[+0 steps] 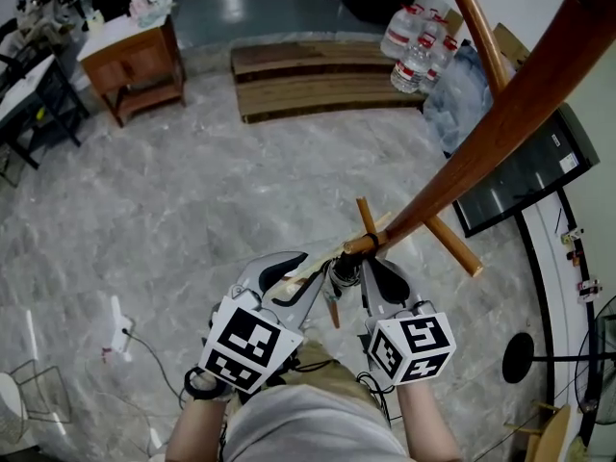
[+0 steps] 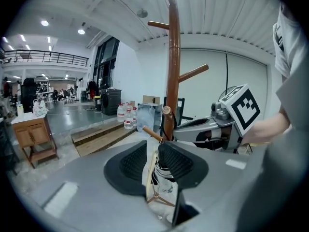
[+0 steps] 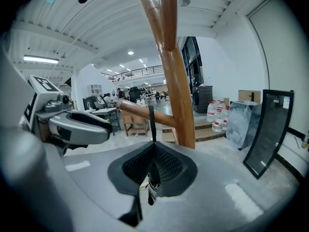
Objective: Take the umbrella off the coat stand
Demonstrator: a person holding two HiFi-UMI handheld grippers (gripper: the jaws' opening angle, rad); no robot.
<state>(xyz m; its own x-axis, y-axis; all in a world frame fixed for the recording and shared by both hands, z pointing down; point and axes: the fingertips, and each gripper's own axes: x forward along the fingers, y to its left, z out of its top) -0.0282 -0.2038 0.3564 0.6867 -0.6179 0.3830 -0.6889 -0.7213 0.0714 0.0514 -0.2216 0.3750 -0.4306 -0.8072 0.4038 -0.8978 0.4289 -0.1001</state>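
The wooden coat stand (image 1: 500, 123) slants down to a lower peg (image 1: 371, 241) just ahead of both grippers. A folded black-and-white umbrella (image 2: 164, 180) hangs below that peg by a black strap (image 3: 152, 124) looped over it. My right gripper (image 3: 154, 146) is shut on the strap right under the peg (image 3: 137, 111), with the umbrella (image 3: 153, 187) dangling beneath its jaws. My left gripper (image 2: 150, 153) has its jaws spread. The umbrella and a pale strip sit in the gap between them without being squeezed. In the head view the left gripper (image 1: 303, 263) and right gripper (image 1: 377, 263) flank the umbrella (image 1: 345, 273).
A black-framed panel (image 1: 525, 176) leans against the wall to the right of the stand. Water bottles (image 1: 414, 46), a low wooden platform (image 1: 308, 75) and a small wooden table (image 1: 135, 61) stand farther off on the marble floor. A power strip with its cable (image 1: 120, 340) lies at the left.
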